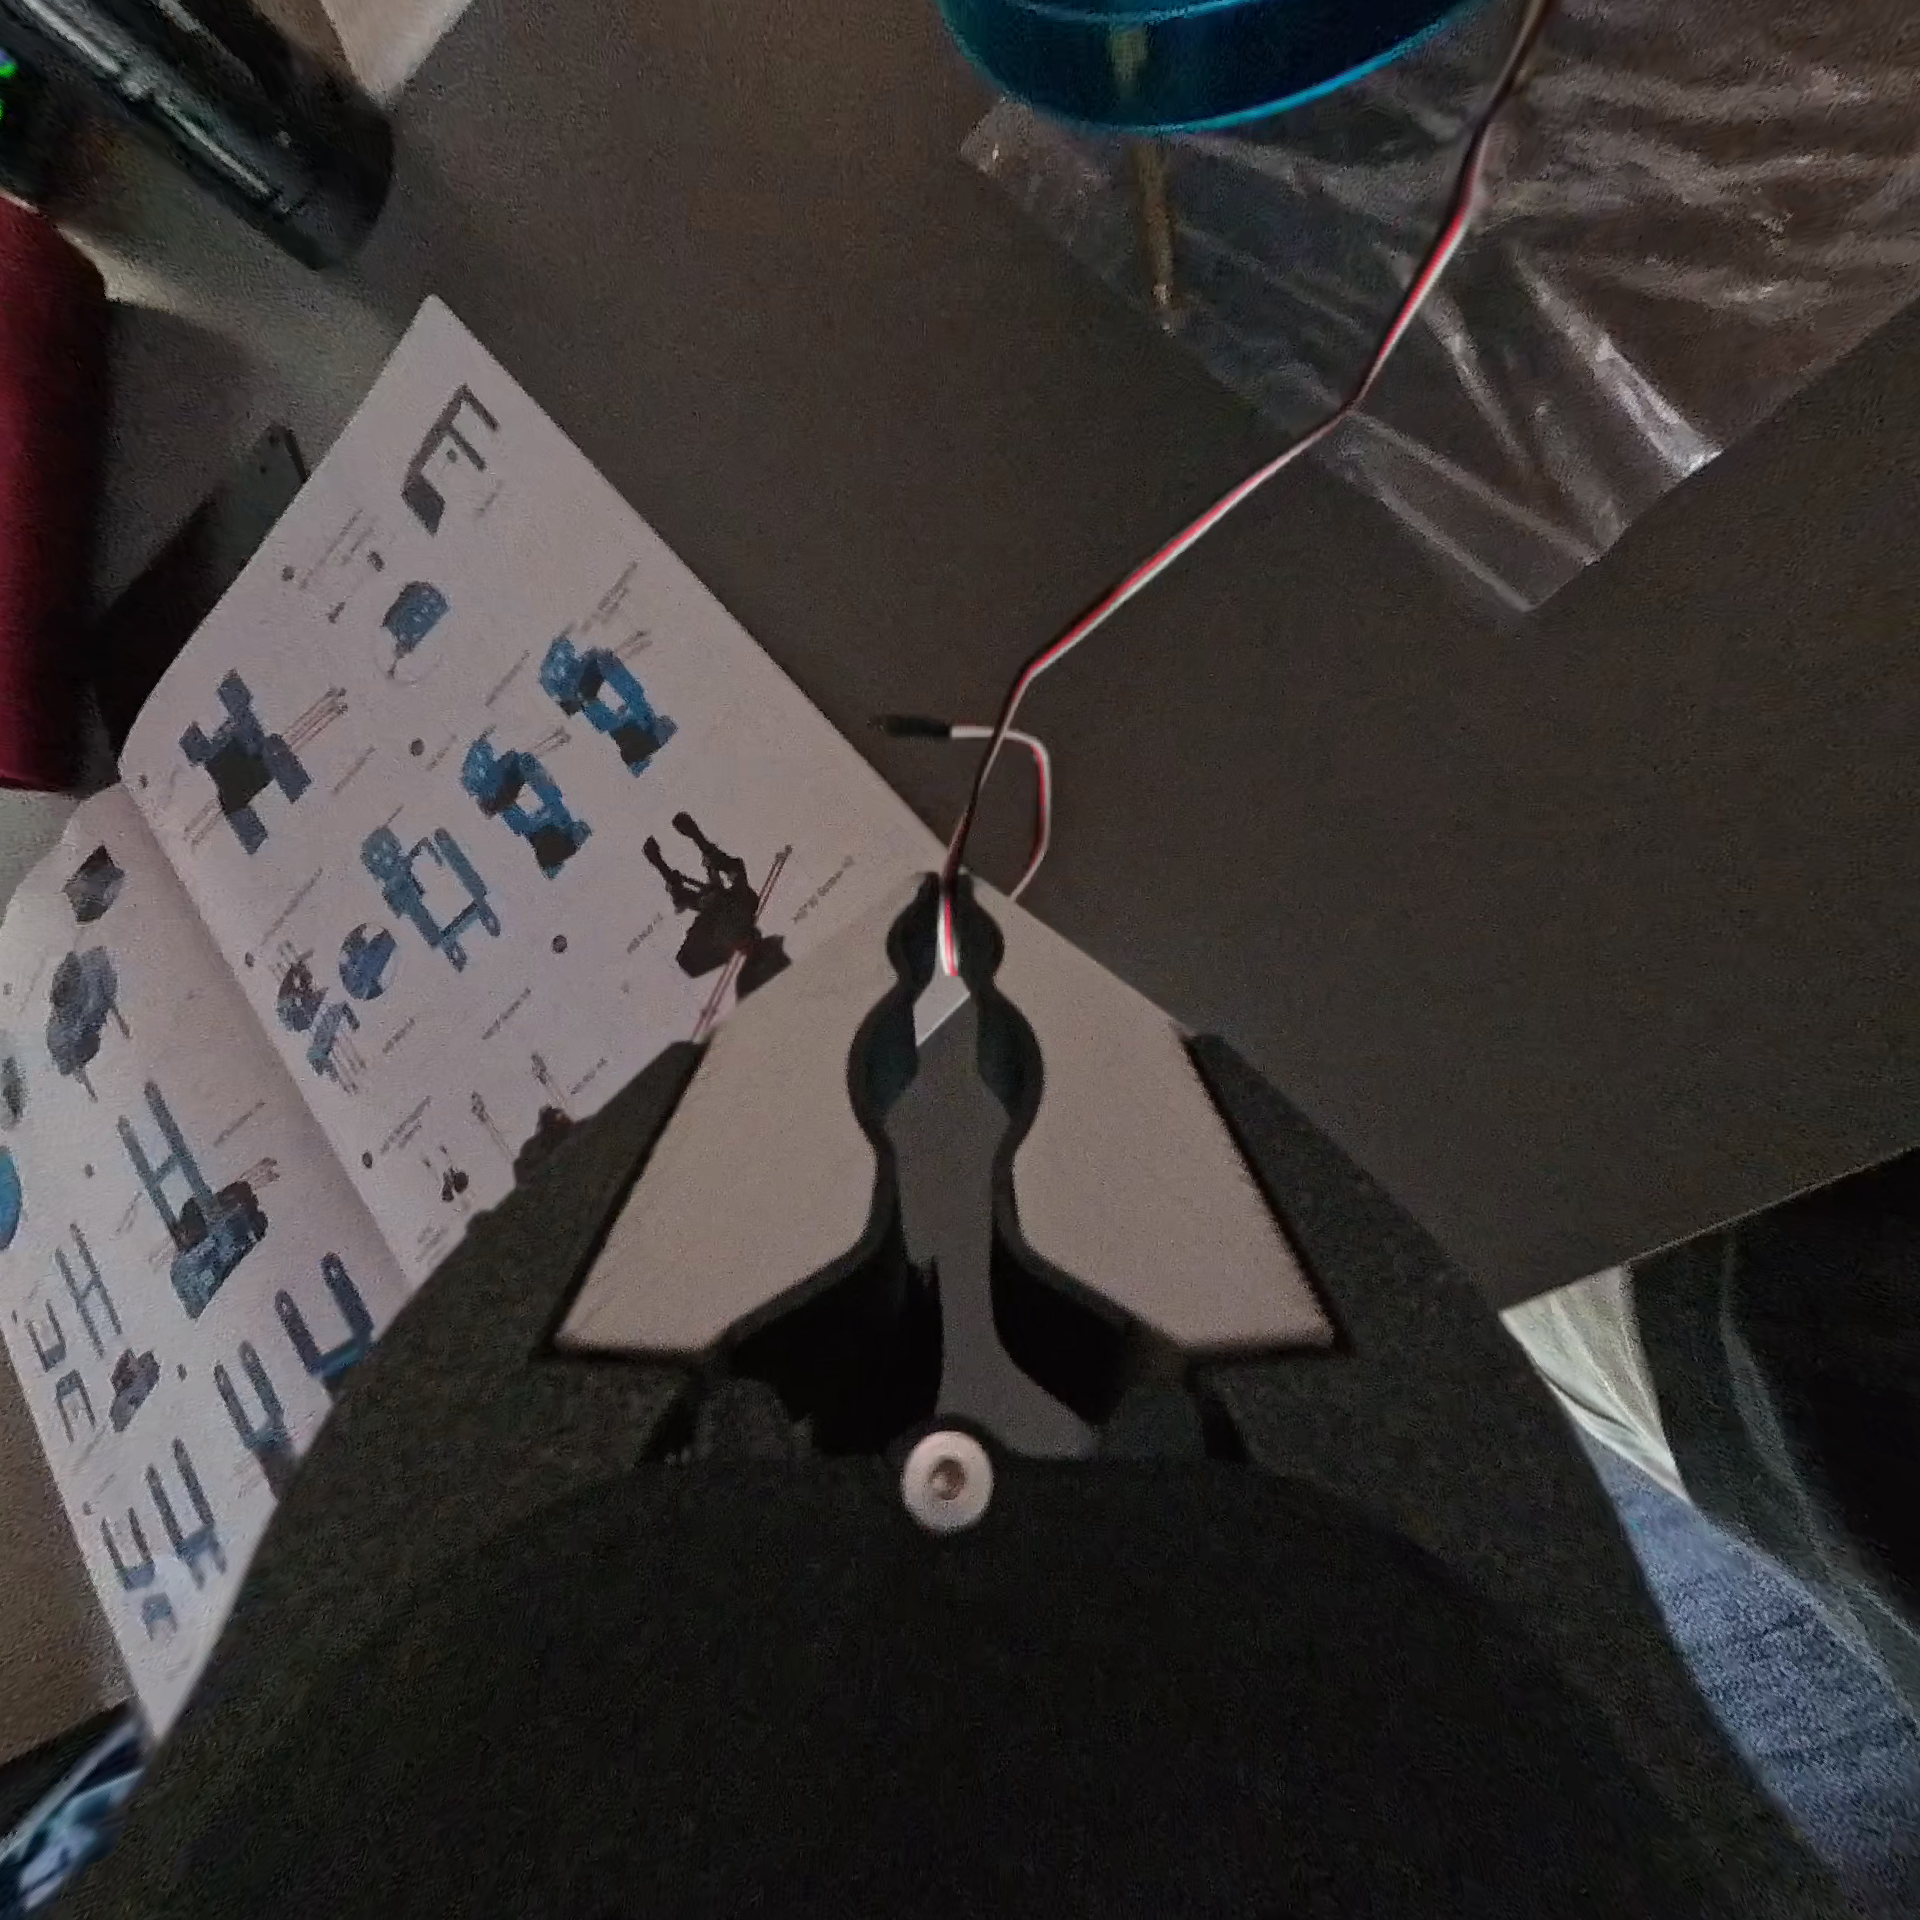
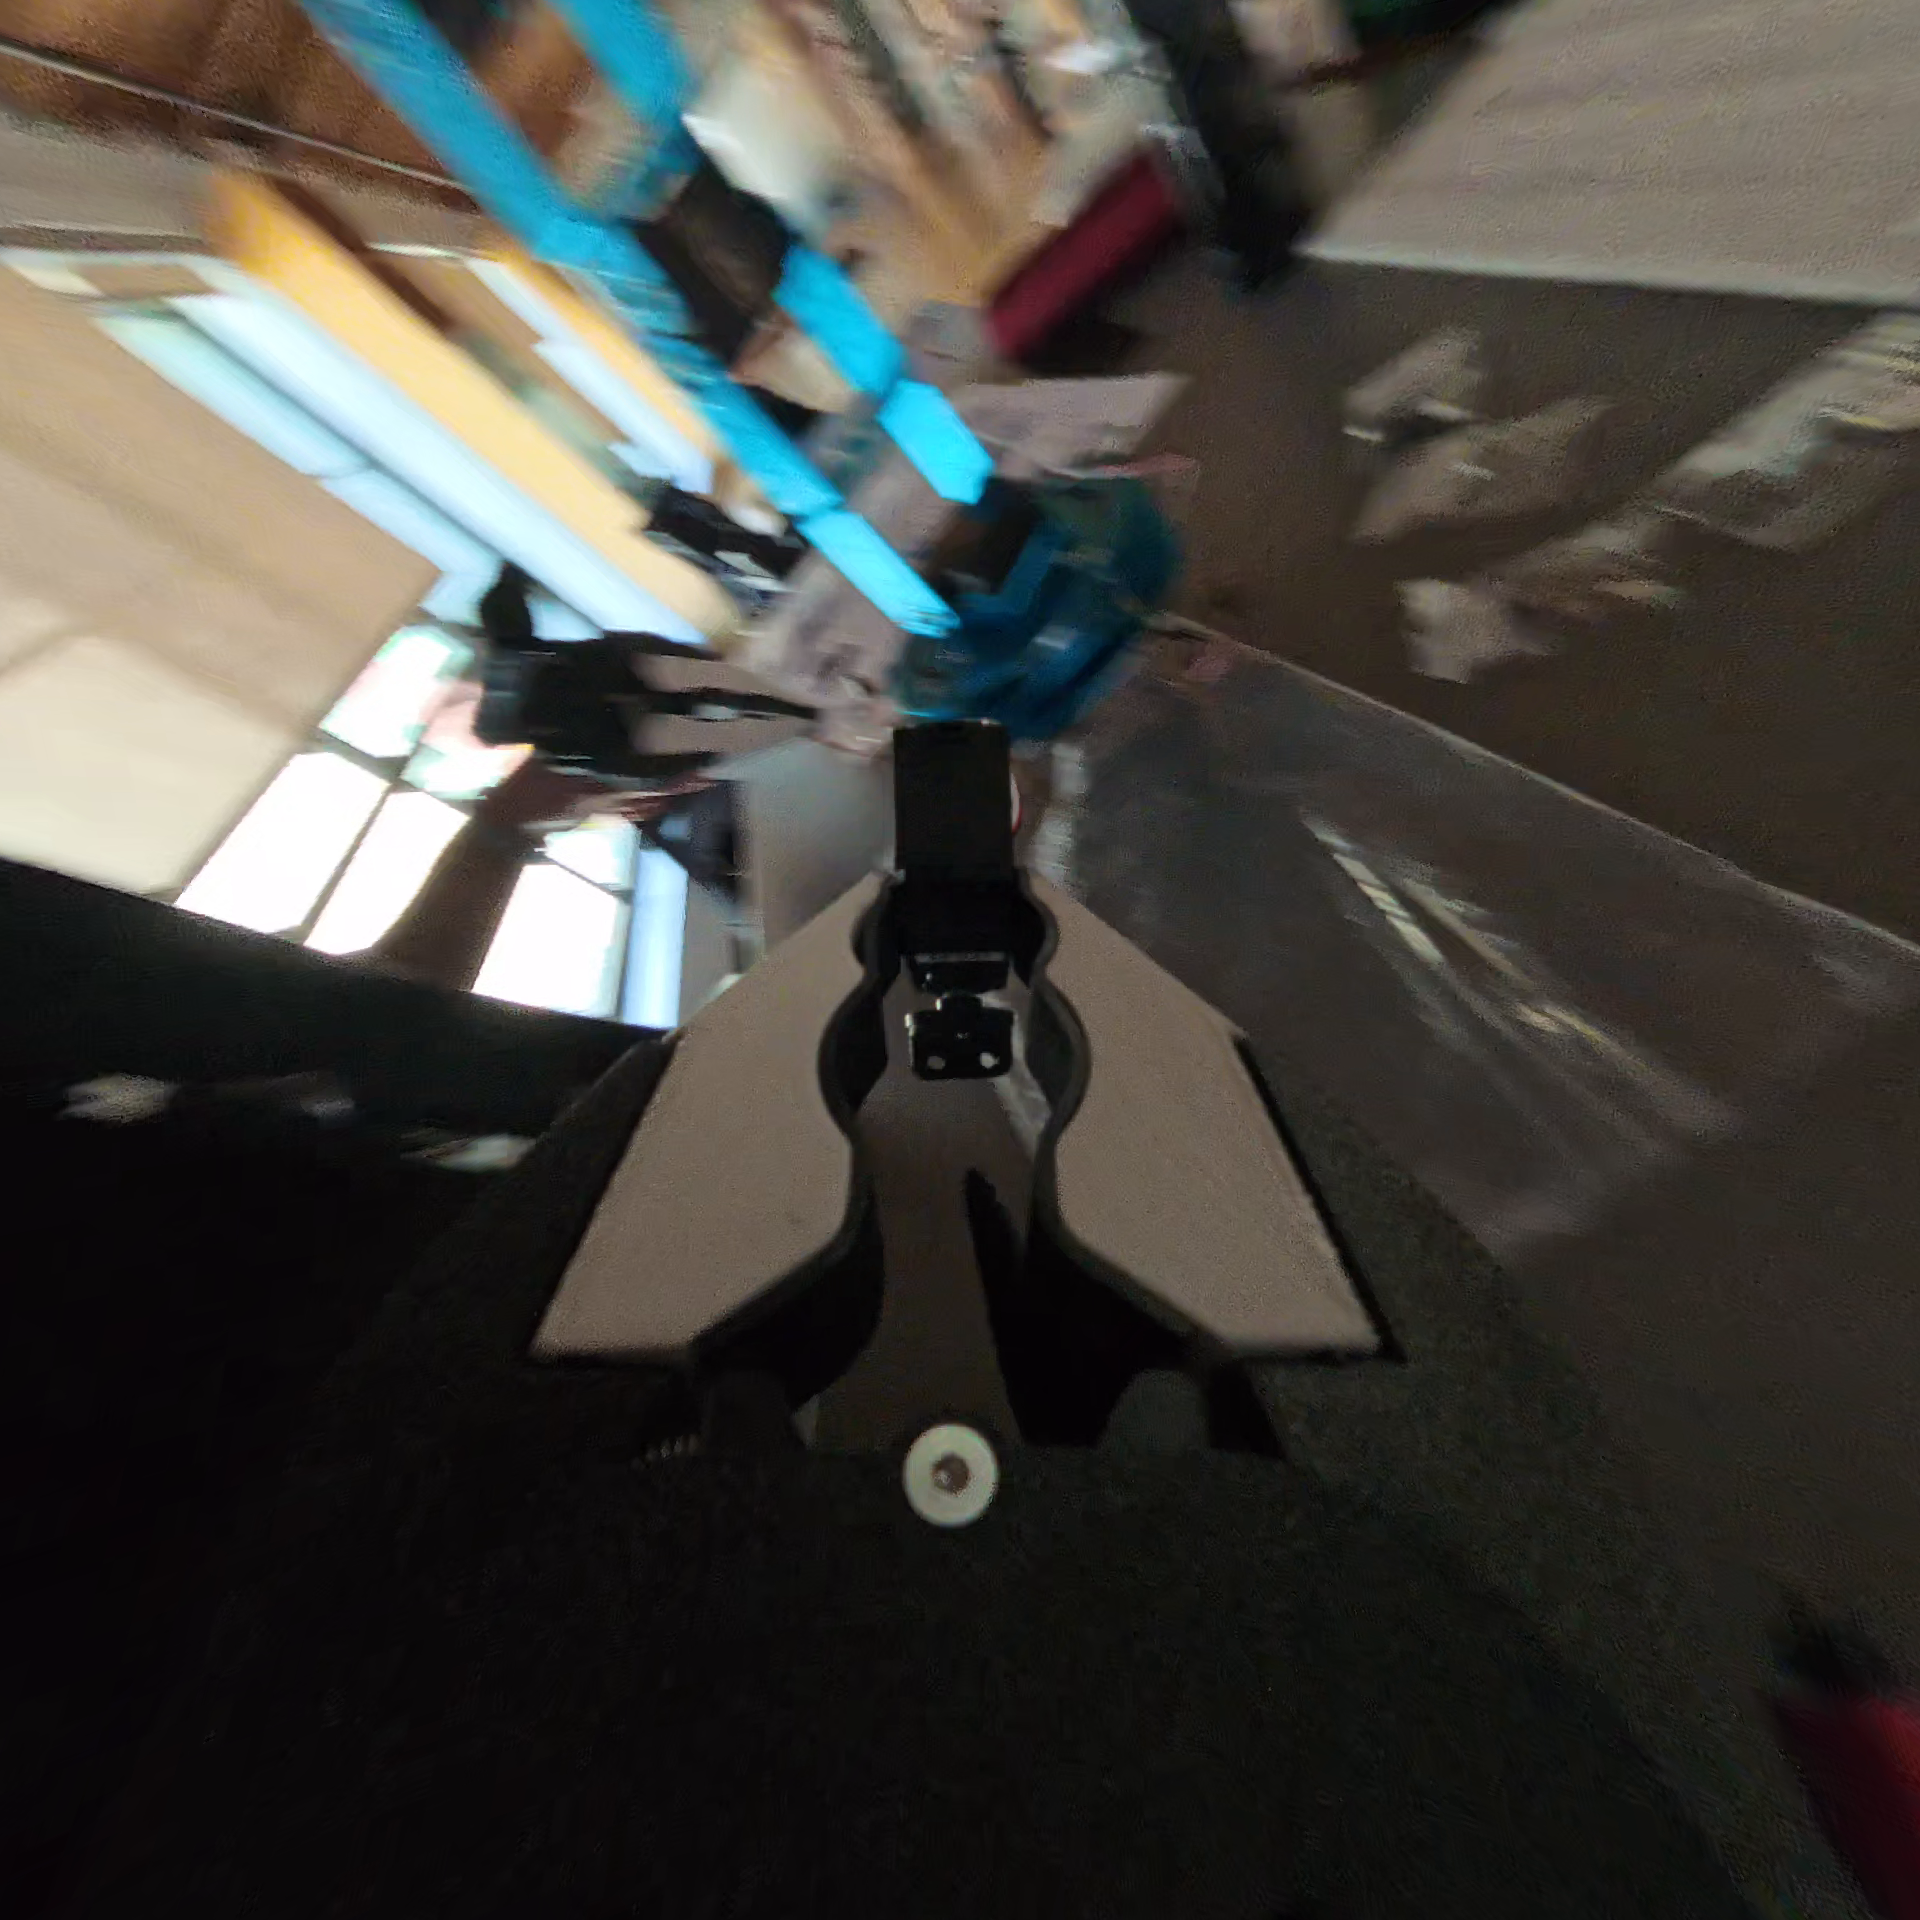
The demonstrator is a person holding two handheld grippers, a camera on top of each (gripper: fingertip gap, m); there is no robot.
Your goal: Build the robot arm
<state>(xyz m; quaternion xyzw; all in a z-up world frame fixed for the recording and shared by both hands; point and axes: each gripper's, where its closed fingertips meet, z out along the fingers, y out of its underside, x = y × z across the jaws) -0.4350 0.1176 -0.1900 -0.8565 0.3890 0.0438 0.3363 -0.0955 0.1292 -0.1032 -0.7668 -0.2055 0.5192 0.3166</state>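
Observation:
In the left wrist view my left gripper (image 1: 948, 899) is shut on a thin red, white and black cable (image 1: 1382, 353). The cable runs up and right towards a blue round part (image 1: 1184, 62) at the top edge, and its loose plug end (image 1: 914, 727) hangs just beyond the fingertips. In the right wrist view my right gripper (image 2: 951, 904) is shut on a small black box-shaped part (image 2: 951, 810) that sticks out past the fingertips. A blue assembly with long blue bars (image 2: 1029, 623) lies just beyond it. The right wrist view is heavily blurred.
An open white instruction booklet (image 1: 416, 883) with blue and black part drawings lies left on the dark table (image 1: 1351, 935). A clear plastic bag (image 1: 1621, 312) lies at the upper right. A dark device (image 1: 208, 135) and a dark red object (image 1: 42, 499) sit at the left edge. Across from one pair of fingers to the other is roughly 35 cm.

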